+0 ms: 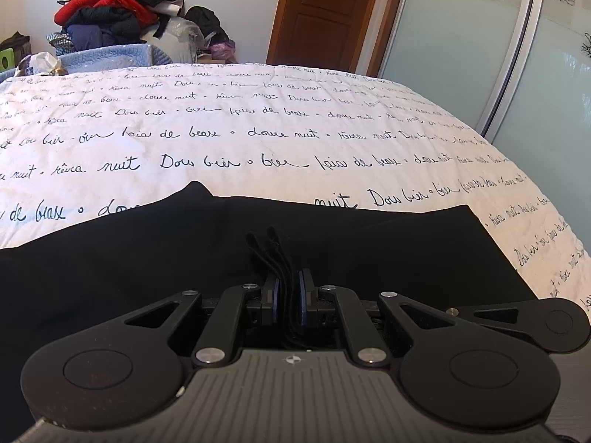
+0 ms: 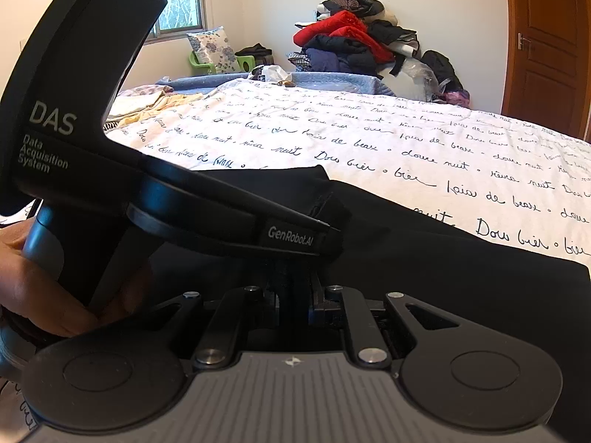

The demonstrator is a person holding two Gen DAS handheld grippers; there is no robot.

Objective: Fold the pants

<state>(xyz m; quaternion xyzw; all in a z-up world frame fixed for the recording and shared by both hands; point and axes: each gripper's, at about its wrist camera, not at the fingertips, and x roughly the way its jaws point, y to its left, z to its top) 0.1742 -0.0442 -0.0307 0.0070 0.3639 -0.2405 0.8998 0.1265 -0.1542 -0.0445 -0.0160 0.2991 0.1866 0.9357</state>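
Both tools (left [image 1: 287,295], right [image 2: 293,291]) pinch black pants [image 1: 369,251] on script-printed bedspread [image 1: 258,129].

The pants [image 1: 155,258] are looking like soft, dull black cloth; the bedspread [image 1: 258,110] is looking quilted and bumpy.

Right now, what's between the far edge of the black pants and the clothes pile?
Left wrist view: only the white script-printed bedspread lies between the black pants and the clothes pile; nothing rests on that stretch.
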